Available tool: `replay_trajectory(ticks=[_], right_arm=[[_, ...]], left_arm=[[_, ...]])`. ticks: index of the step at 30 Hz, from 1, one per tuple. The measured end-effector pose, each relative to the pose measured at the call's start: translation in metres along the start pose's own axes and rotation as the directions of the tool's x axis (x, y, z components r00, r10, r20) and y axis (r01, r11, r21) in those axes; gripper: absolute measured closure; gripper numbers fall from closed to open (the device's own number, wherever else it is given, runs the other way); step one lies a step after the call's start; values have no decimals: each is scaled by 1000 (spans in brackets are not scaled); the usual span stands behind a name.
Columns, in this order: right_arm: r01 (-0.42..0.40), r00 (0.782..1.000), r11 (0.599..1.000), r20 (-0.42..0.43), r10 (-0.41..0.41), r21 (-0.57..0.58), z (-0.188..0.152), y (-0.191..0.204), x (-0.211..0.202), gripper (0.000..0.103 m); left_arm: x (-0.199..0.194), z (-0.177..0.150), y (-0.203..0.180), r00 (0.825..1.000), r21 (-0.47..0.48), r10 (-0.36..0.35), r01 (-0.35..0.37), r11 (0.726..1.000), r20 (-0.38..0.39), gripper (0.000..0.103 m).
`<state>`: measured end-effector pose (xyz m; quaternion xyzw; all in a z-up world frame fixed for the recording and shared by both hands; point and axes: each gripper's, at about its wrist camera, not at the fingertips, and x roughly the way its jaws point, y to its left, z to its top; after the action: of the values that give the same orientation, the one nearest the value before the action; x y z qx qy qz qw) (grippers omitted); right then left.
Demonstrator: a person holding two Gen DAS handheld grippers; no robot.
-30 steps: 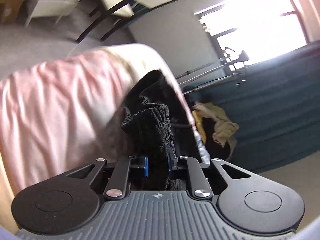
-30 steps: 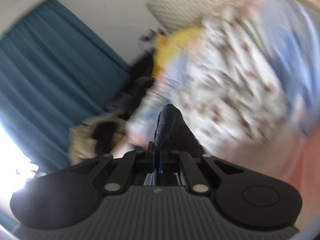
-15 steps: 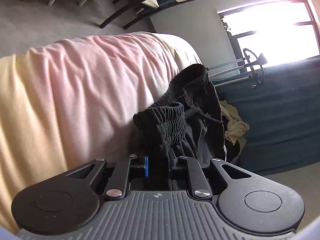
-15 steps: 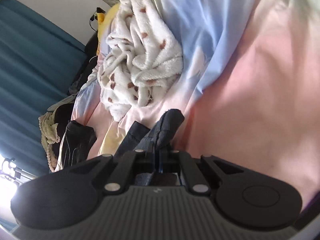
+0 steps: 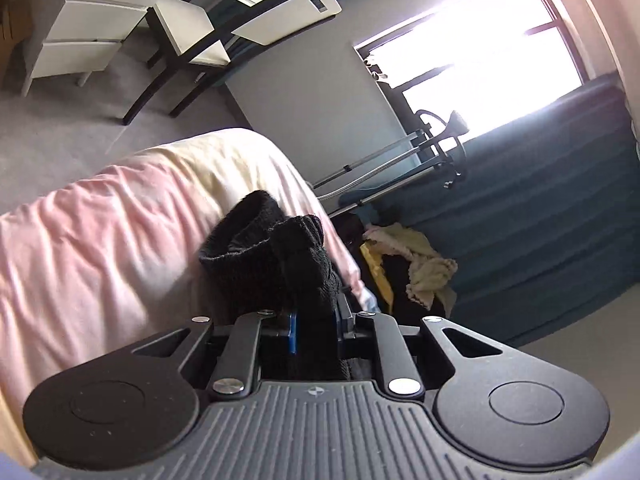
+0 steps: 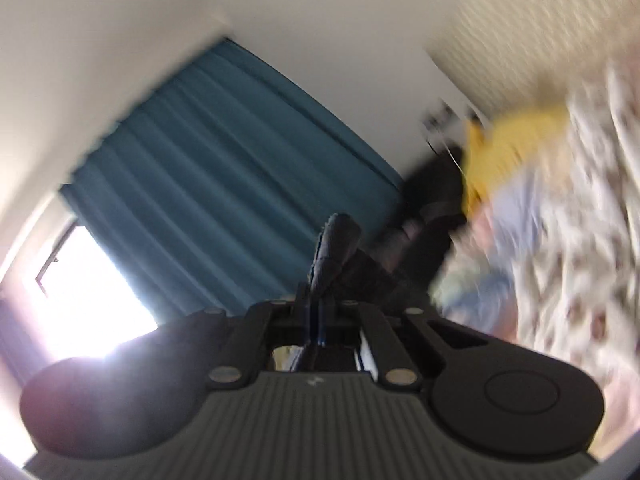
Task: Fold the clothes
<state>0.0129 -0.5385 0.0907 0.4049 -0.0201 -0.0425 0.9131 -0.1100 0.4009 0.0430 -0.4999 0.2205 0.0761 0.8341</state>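
A black garment with a ribbed knit waistband [image 5: 276,256] bunches up out of my left gripper [image 5: 316,332], whose blue-padded jaws are shut on it, above the pink and cream bedcover [image 5: 104,232]. In the blurred right wrist view, my right gripper [image 6: 318,320] is shut on a dark fold of the same garment [image 6: 336,248], which sticks up in front of the blue curtain. The rest of the garment is hidden below both grippers.
A white-and-brown spotted fleece blanket [image 6: 576,248] and yellow cloth [image 6: 508,148] lie on the bed at right. Beside the bed are a cream towel pile [image 5: 424,264], a metal stand [image 5: 400,160], blue curtains [image 5: 540,208], a bright window, a chair [image 5: 224,28] and white drawers [image 5: 92,28].
Both grippers swung down toward the bed half a second ago and have come back up. The right view now points level at the curtain and wall; the garment stays gripped in both.
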Motion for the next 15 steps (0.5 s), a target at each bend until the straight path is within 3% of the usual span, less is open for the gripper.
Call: replay_trajectory(ticks=[2, 3, 5, 7, 9, 10, 12, 15], right_arm=[[100, 992, 995, -79, -100, -3, -8, -44, -18, 98], [170, 977, 985, -134, -168, 3, -18, -71, -28, 98], [320, 918, 947, -250, -307, 10, -42, -129, -47, 99], [467, 833, 883, -350, -427, 34, -70, -186, -69, 99], [548, 775, 834, -415, -476, 67, -94, -227, -90, 99], [550, 776, 831, -419, -472, 81, -103, -239, -101, 99], [520, 796, 853, -390, -463, 50, -108, -239, -109, 99], [530, 772, 847, -386, -505, -49, -110, -225, -99, 98]], left_arm=[[3, -17, 31, 999, 11, 24, -24, 1000, -23, 84], [4, -26, 47, 999, 14, 30, -29, 999, -43, 84], [6, -44, 74, 996, 2, 39, -39, 999, -79, 84], [7, -59, 89, 992, 23, 74, -72, 997, -101, 84], [8, -65, 94, 991, 63, 97, -92, 994, -94, 84], [8, -65, 95, 992, 69, 89, -83, 994, -89, 84], [8, -63, 90, 993, 93, 87, -78, 993, -86, 83], [10, -64, 75, 990, 203, 119, -101, 974, -79, 82]])
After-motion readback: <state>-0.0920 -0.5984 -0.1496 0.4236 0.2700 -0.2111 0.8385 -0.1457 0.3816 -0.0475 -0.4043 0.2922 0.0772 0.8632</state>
